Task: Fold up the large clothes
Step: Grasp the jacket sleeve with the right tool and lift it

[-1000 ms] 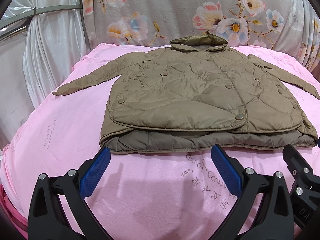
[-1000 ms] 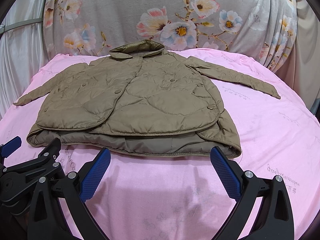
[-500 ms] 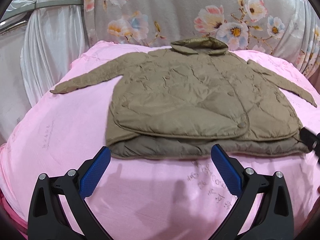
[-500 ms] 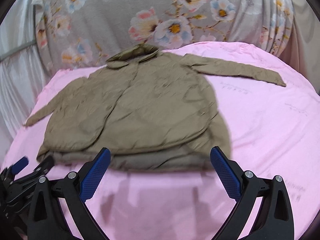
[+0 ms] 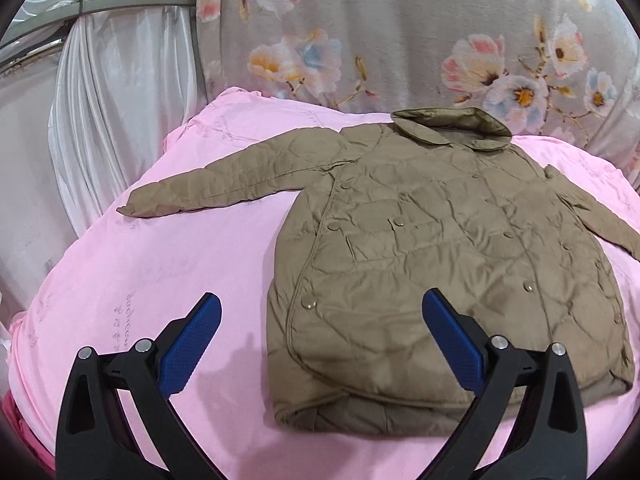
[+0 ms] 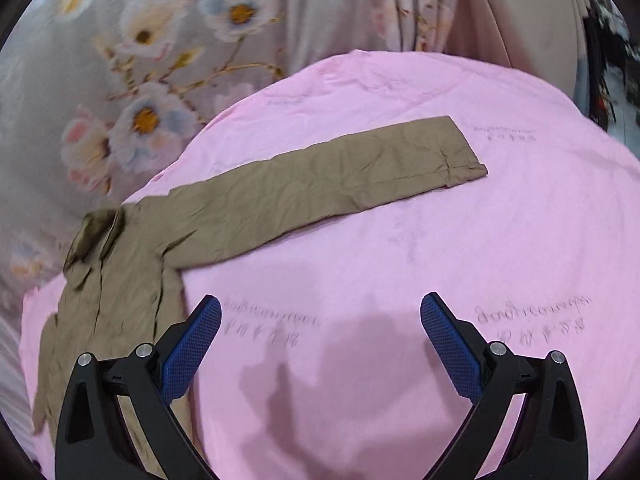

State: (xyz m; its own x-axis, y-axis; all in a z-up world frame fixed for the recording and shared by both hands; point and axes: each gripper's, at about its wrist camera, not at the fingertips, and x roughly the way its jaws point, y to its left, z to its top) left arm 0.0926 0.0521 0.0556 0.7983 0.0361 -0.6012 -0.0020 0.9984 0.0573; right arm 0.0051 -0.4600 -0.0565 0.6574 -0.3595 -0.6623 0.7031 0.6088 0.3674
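Note:
An olive quilted jacket (image 5: 440,264) lies flat on the pink sheet (image 5: 160,280), buttoned, collar at the far end, hem nearest me. Its left sleeve (image 5: 240,184) stretches out to the left. My left gripper (image 5: 320,340) hovers open over the jacket's near left corner, nothing between its blue pads (image 5: 192,344). In the right wrist view the jacket's body (image 6: 116,292) sits at the left and its right sleeve (image 6: 340,176) extends across the sheet to a cuff (image 6: 464,160). My right gripper (image 6: 320,344) stands open above bare sheet, in front of that sleeve.
A grey floral cloth (image 5: 400,40) hangs behind the bed. White drapes (image 5: 112,100) and a metal rail (image 5: 120,4) stand at the left. The pink sheet (image 6: 480,260) falls away at its rounded edges, with dark clutter (image 6: 608,60) beyond the right side.
Both grippers have swung apart: the left view has shifted towards the jacket's left side and sleeve, the right view towards the right sleeve. The jacket itself has not moved.

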